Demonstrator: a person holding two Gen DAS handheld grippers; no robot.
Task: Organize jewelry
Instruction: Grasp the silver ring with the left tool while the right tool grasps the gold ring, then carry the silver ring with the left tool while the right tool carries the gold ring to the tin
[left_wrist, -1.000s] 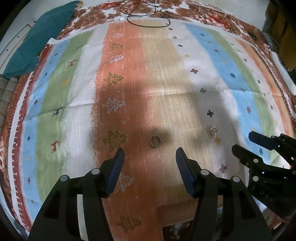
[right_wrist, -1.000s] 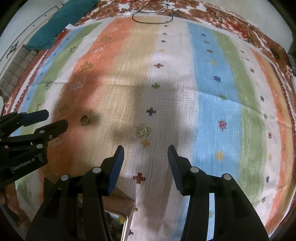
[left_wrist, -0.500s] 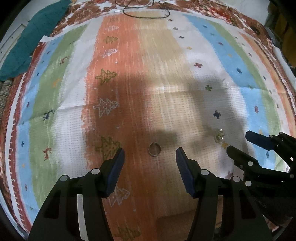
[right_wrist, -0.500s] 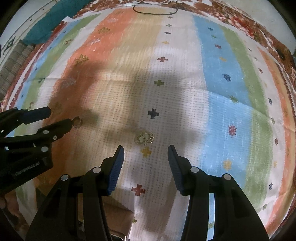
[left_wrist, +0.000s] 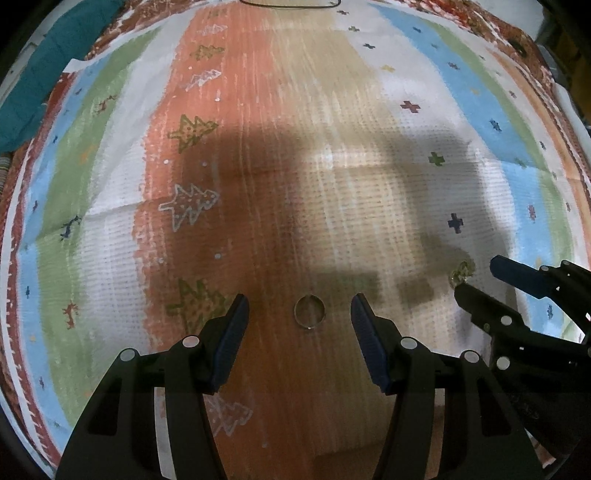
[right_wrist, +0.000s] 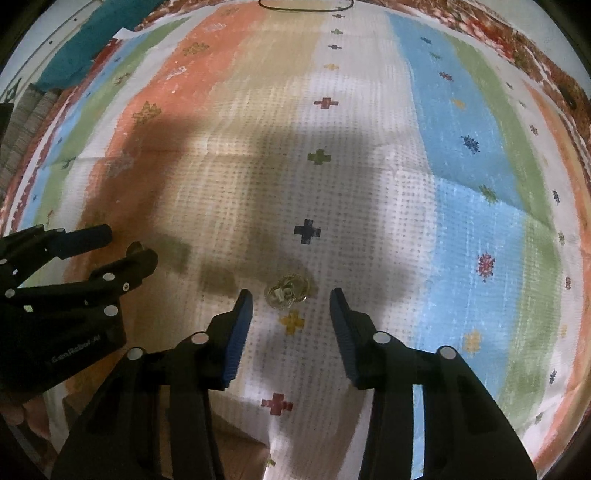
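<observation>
Striped cloth (left_wrist: 332, 184); ring (left_wrist: 309, 312) lies flat, unheld.

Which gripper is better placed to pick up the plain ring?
Left. The left gripper hangs open with the plain ring lying between its fingertips; the right gripper frames the ornate gold piece instead.

Striped cloth (left_wrist: 332, 177): orange, tan, white, blue, green bands with tree, deer and small cross motifs, rust-red patterned border. Teal fabric (left_wrist: 40, 74) at 10 o'clock. Black grippers with blue pads (left_wrist: 369, 347); silver-toned ring (left_wrist: 309, 312), gold-toned jewelry (right_wrist: 287, 291).
</observation>
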